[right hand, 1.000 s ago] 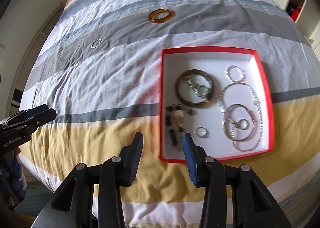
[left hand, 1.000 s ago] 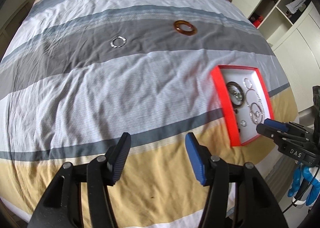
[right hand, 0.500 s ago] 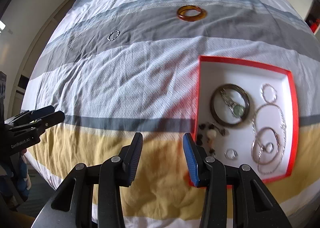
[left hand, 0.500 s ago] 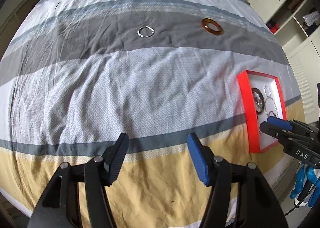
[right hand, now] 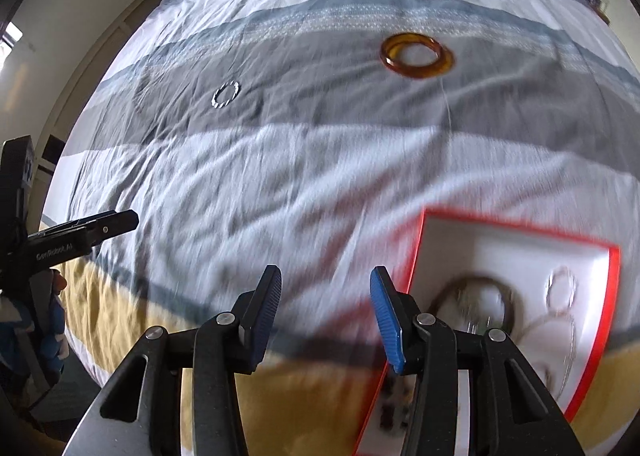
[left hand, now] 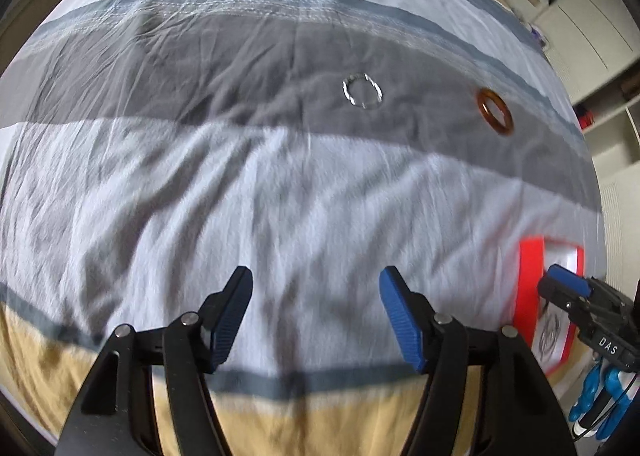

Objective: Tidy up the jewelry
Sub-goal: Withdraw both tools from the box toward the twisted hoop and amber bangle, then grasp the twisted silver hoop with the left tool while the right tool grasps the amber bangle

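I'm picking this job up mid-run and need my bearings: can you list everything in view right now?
Amber bangle: one, translucent brown, loose on the dark grey stripe of the bedspread, far side.
Silver bracelet: one, thin and sparkly, same grey stripe, left of the bangle.
Red tray: one, red rim with white lining, near right on the bed.
Dark bangle: one, inside the tray, blurred.
Silver hoops and chains: several, inside the tray on its right side; exact count unclear.
Dark beads: a few, tray's near corner, partly hidden.
Bedspread: one, striped grey, white and yellow.
White cabinets: far right.
Left gripper: open, empty, jaws just widened.
Right gripper: open, empty, jaws just widened.
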